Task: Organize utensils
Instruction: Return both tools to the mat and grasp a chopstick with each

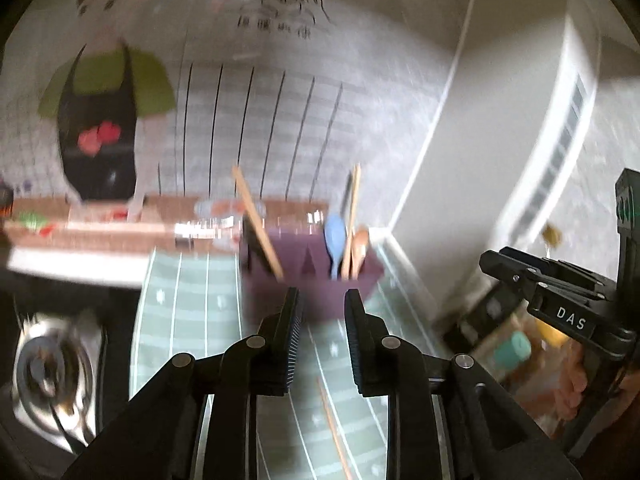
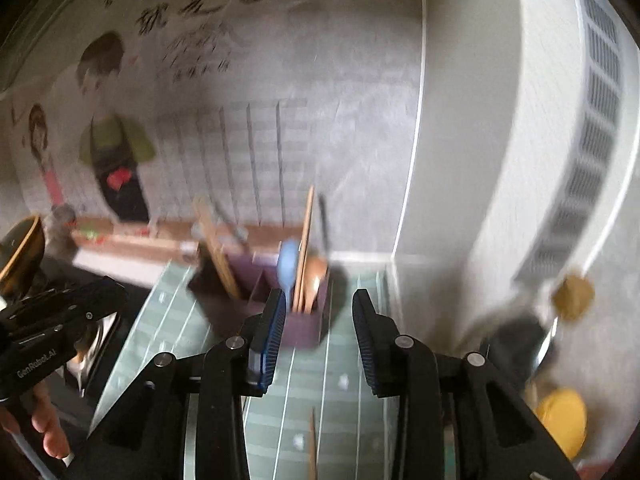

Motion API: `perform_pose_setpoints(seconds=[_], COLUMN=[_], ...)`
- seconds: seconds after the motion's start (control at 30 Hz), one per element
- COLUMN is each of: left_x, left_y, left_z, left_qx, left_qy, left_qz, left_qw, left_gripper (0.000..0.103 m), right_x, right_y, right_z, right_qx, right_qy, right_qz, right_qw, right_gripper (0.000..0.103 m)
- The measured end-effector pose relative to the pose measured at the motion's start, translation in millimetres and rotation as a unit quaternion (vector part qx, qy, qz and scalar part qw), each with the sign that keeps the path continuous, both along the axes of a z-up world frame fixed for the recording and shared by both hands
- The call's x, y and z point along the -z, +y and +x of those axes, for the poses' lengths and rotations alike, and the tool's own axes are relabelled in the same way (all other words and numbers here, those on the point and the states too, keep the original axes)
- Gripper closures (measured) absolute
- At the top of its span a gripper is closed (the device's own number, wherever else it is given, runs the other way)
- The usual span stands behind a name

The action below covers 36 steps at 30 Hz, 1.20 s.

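Note:
A purple utensil holder [image 1: 308,292] [image 2: 248,308] stands on the green striped mat [image 1: 188,320] [image 2: 344,392]. In it are a blue spoon [image 1: 335,240] [image 2: 287,268], a wooden spoon [image 1: 360,246] [image 2: 314,276] and chopsticks [image 1: 256,220] [image 2: 216,248]. One loose wooden chopstick [image 1: 334,432] [image 2: 313,444] lies on the mat below the fingers. My left gripper [image 1: 322,300] is open just short of the holder, nothing between its fingers. My right gripper [image 2: 316,300] is open too and empty, near the holder's right end. Each gripper shows in the other's view [image 1: 560,296] [image 2: 52,320], with a hand [image 2: 44,428] holding it.
A stove burner [image 1: 52,376] lies left of the mat. A white appliance [image 1: 512,120] [image 2: 540,140] stands to the right. Yellow and teal items [image 1: 516,348] [image 2: 560,420] sit at the lower right. The wall behind carries a cartoon poster [image 1: 108,92].

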<state>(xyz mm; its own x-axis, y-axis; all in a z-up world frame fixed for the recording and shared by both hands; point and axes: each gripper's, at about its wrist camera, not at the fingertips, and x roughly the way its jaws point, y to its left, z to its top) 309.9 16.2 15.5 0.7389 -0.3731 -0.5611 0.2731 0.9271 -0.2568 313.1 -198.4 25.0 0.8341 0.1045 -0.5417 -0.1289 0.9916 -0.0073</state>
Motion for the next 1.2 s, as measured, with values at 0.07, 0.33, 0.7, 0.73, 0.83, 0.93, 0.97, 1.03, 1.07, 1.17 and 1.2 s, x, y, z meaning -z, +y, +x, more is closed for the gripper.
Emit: perform_pose_setpoints(seconds=[0.07, 0.33, 0.7, 0.73, 0.83, 0.93, 0.97, 1.03, 1.07, 1.17, 1.2], left_x=[20, 107, 132, 131, 129, 133, 134, 135, 135, 135, 136], left_y=[-3, -17, -14, -11, -5, -4, -6, -7, -7, -8, -8], left_z=[-21, -84, -138, -139, -144, -147, -148, -150, -152, -154, -155], left_qx=[-0.006, -0.021, -0.088, -0.096, -0.111, -0.113, -0.111, -0.107, -0.106, -0.105, -0.104], left_qy=[0.011, 0.102, 0.096, 0.094, 0.094, 0.102, 0.104, 0.105, 0.104, 0.104, 0.105], left_qz=[0.01, 0.039, 0.03, 0.03, 0.024, 0.027, 0.029, 0.032, 0.034, 0.035, 0.034], left_qw=[0.9999, 0.9938, 0.991, 0.9905, 0.9891, 0.988, 0.9879, 0.9882, 0.9884, 0.9884, 0.9884], left_gripper=[0.074, 0.072, 0.072, 0.072, 0.072, 0.072, 0.072, 0.072, 0.072, 0.072, 0.072], right_x=[16, 88, 173, 181, 197, 208, 210, 215, 216, 220, 220], right_y=[-3, -16, -32, -33, -34, -33, -31, -29, -28, -26, -25], right_z=[-16, -72, -132, -136, -144, -144, -144, -143, -141, -141, -140], right_qx=[-0.006, 0.005, -0.06, -0.063, -0.064, -0.068, -0.068, -0.066, -0.064, -0.057, -0.054], right_qy=[0.015, 0.06, 0.139, 0.149, 0.161, 0.17, 0.172, 0.174, 0.174, 0.172, 0.168], right_qz=[0.001, -0.024, -0.005, -0.004, -0.004, 0.007, 0.008, 0.004, 0.002, -0.01, -0.015], right_qw=[1.0, 0.998, 0.988, 0.987, 0.985, 0.983, 0.983, 0.983, 0.983, 0.983, 0.984], right_gripper=[0.07, 0.07, 0.07, 0.073, 0.081, 0.081, 0.082, 0.082, 0.082, 0.085, 0.085])
